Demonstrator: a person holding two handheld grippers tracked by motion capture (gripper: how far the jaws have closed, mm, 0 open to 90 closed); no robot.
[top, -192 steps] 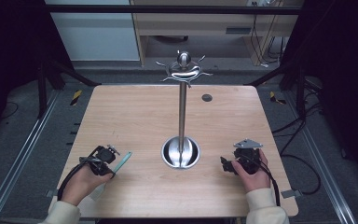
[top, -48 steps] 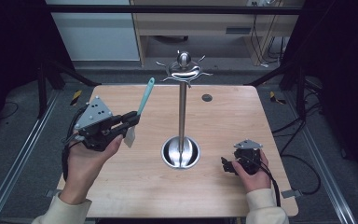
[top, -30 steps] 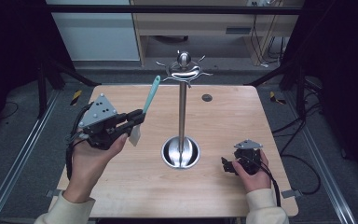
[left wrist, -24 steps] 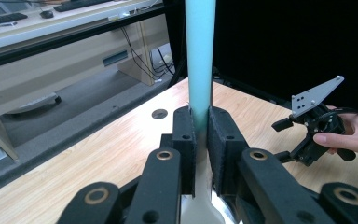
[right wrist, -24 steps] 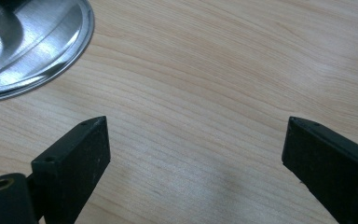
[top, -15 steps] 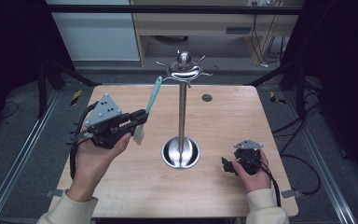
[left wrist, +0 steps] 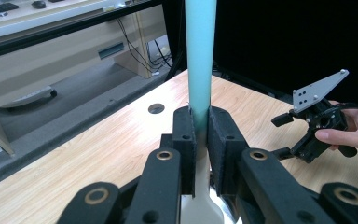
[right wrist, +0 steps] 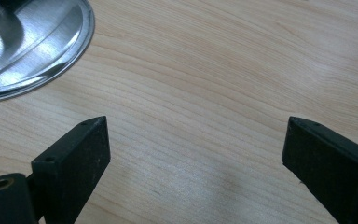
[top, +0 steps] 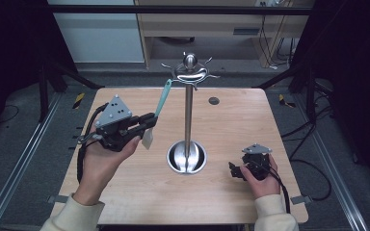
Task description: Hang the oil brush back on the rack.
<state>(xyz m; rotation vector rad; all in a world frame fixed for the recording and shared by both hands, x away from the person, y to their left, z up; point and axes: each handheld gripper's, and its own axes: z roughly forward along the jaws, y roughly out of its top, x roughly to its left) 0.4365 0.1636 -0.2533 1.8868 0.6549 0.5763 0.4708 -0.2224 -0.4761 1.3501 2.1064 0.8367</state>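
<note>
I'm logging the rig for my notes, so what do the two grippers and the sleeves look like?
Both the left gripper and the right gripper are black, each topped by a grey three-cornered plate and trailing a black cable. Their fingers are flat black pads on arms with brass-ringed pivots. The sleeves are cream.

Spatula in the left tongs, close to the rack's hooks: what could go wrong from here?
1. The left tongs pinch the spatula low on its teal handle, near the blade; the long handle above could swivel in the grip.
2. Its tip sits near a hook of the steel stand; a bump might rock the stand.
</note>
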